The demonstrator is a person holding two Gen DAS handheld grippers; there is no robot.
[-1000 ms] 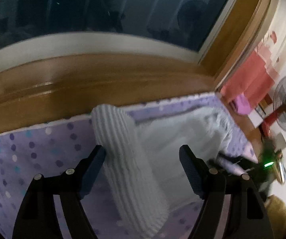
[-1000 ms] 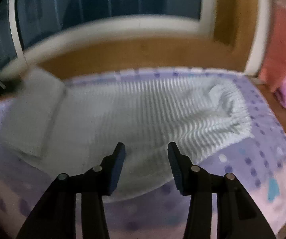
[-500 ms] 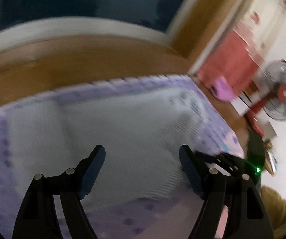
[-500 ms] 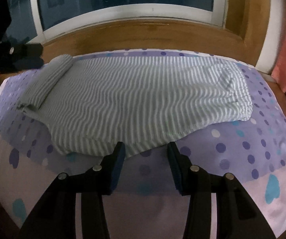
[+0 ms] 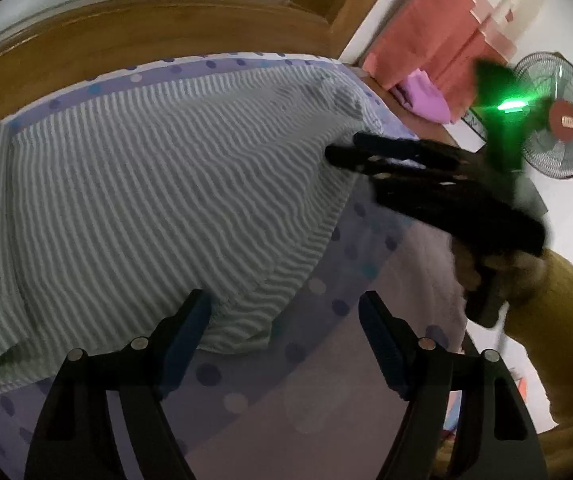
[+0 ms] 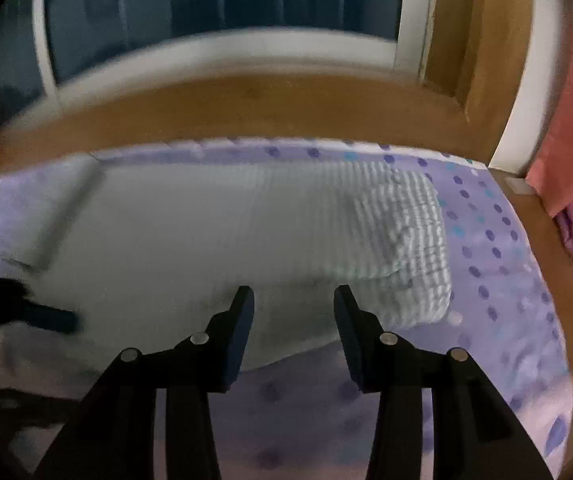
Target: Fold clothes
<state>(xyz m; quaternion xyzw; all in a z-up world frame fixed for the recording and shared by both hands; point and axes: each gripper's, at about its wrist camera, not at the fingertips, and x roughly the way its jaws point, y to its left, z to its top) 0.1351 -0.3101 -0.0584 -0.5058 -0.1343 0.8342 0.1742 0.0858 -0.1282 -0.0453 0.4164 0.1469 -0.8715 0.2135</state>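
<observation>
Grey-and-white striped ribbed knit garment (image 5: 158, 200) lies spread flat on the bed, over a lilac sheet with purple polka dots (image 5: 326, 380); one side is already folded in as a long narrow strip along the far-left edge (image 6: 46, 216).

Change over the last second: the left hand-held gripper (image 5: 282, 340) has swung away from that folded strip and dropped to the garment's near hem. Jaws wide open, nothing between the pads; the left finger (image 5: 186, 328) overlaps the hem, the right finger stands over bare sheet. The right hand-held gripper (image 6: 292, 328) has slid in over the near hem too, its jaws closing, empty as far as the blur allows; whether cloth is under the tips I cannot tell. From the left view it reaches in at the garment's right end, held by a hand with a mustard sleeve (image 5: 558, 320).

Reading: one side fold appears done; both tools look set to take the near hem for the next fold.

Room: bare sheet in front of the hem and to the right of the bunched right end (image 6: 406, 240). Beyond, a wooden sill (image 6: 246, 100) borders the bed closely under a dark window (image 6: 222, 8). Far right, a standing fan with a red hub (image 5: 562, 120), well apart.
</observation>
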